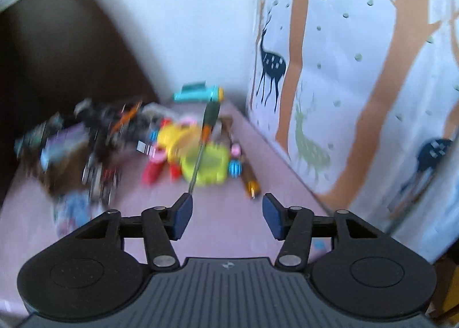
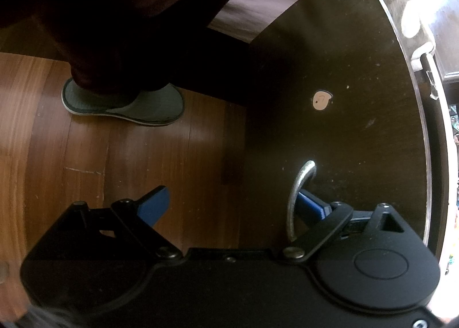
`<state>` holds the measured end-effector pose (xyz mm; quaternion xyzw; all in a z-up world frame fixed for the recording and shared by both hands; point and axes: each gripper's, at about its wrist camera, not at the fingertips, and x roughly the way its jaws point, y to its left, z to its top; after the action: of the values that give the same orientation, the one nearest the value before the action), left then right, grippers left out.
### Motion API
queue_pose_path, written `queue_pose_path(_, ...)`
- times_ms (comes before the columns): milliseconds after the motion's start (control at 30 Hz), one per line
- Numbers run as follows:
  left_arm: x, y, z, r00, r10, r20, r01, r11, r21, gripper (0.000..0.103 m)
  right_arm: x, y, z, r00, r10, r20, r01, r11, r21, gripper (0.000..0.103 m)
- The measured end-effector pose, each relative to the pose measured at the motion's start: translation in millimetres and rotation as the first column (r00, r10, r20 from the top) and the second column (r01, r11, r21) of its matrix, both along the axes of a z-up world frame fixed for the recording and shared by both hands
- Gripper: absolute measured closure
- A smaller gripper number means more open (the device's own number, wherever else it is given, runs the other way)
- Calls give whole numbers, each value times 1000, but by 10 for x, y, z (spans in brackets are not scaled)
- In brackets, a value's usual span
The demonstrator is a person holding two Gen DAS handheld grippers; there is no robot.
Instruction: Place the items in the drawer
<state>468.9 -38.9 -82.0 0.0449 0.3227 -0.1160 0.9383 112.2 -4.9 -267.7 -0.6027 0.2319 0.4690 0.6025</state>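
**Screwdriver at the left gripper, right gripper hooked on a drawer handle**

Pink cloth [image 1: 218, 224] covers the surface in the left wrist view, with a white wall behind and a curtain [image 1: 358, 84] printed with brown trees and deer on the right. On the far part of the cloth lies a blurred heap of toys [image 1: 183, 153], yellow, red and black. The left gripper [image 1: 226, 214] has its jaws about half open. A screwdriver [image 1: 205, 138] with a green and orange handle points away from it, its metal tip touching the left pad; whether the tool is held I cannot tell.

In the right wrist view, a dark wooden drawer front [image 2: 344, 127] stands above a brown plank floor [image 2: 100, 161]. The right gripper [image 2: 229, 204] is wide open, its right finger tucked behind the curved metal handle [image 2: 298, 193], its left finger over the floor. A person's grey slipper [image 2: 126, 104] stands on the far left.
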Motion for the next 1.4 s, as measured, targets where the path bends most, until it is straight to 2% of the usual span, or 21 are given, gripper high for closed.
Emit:
queue_pose_path(167, 504, -192, 69, 999, -31, 14, 30, 995, 90, 61, 14, -2, 4, 1000, 5, -2, -5, 1000, 0, 7)
queue_pose_path(400, 1026, -296, -87, 999, -33, -16, 36, 983, 180, 69, 20, 5, -2, 1000, 8, -2, -8, 1000, 1, 7)
queue_pose_path(600, 1279, -282, -180, 1000, 1, -8, 1, 975, 223, 69, 26, 18, -6, 1000, 12, -3, -12, 1000, 3, 7)
queue_pose_path(733, 1430, -244, -246, 999, 28, -22, -23, 974, 224, 69, 33, 13, -16, 1000, 18, -1, -18, 1000, 5, 6)
queue_pose_path(800, 1491, -224, -254, 998, 48, -29, -41, 977, 211, 76, 30, 14, -17, 1000, 19, 0, -19, 1000, 6, 6)
queue_pose_path(967, 1512, -198, -293, 996, 78, -42, -64, 964, 258, 86, 25, 17, -22, 1000, 19, 1, -19, 1000, 7, 6)
queue_pose_path(1100, 1348, -82, -311, 995, 88, -35, -75, 956, 284, 87, 20, 20, -25, 1000, 17, 2, -17, 1000, 7, 6)
queue_pose_path(1200, 1217, 66, -303, 995, 98, -26, -88, 958, 273, 87, 22, 22, -31, 1000, 16, 2, -16, 1000, 7, 6)
queue_pose_path(1333, 1061, 146, -257, 995, 94, 24, -97, 947, 305, 87, 18, 33, -35, 1000, 12, 2, -12, 1000, 6, 6)
queue_pose_path(1400, 986, 120, -240, 994, 93, 63, -109, 931, 348, 87, 15, 36, -36, 1000, 8, 1, -8, 1000, 7, 6)
